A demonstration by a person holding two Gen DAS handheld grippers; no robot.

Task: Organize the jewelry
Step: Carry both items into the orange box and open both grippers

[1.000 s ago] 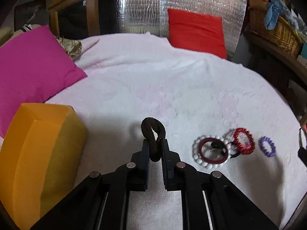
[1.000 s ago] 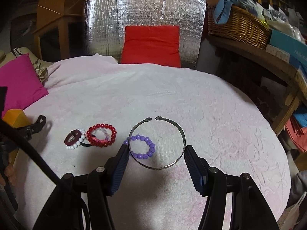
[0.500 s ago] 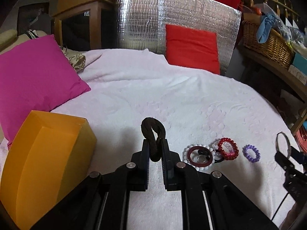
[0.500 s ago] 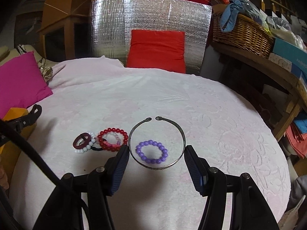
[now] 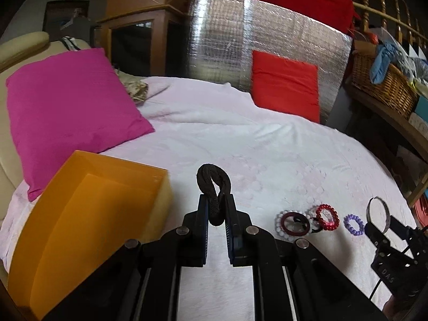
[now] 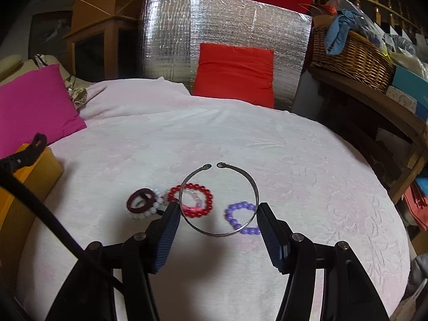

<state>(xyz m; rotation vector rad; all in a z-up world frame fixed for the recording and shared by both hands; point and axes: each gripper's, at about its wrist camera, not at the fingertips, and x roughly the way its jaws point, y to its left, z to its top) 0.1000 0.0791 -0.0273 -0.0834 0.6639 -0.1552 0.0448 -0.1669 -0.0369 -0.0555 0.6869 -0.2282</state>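
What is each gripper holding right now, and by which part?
Left gripper pinches the black cord loop by its lower end. Right gripper holds the open metal bangle across its sides.

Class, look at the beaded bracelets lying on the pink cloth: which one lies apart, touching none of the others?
The purple beaded bracelet. It lies alone on the cloth, while the red beaded bracelet and the white beaded bracelet sit bunched together in one cluster.
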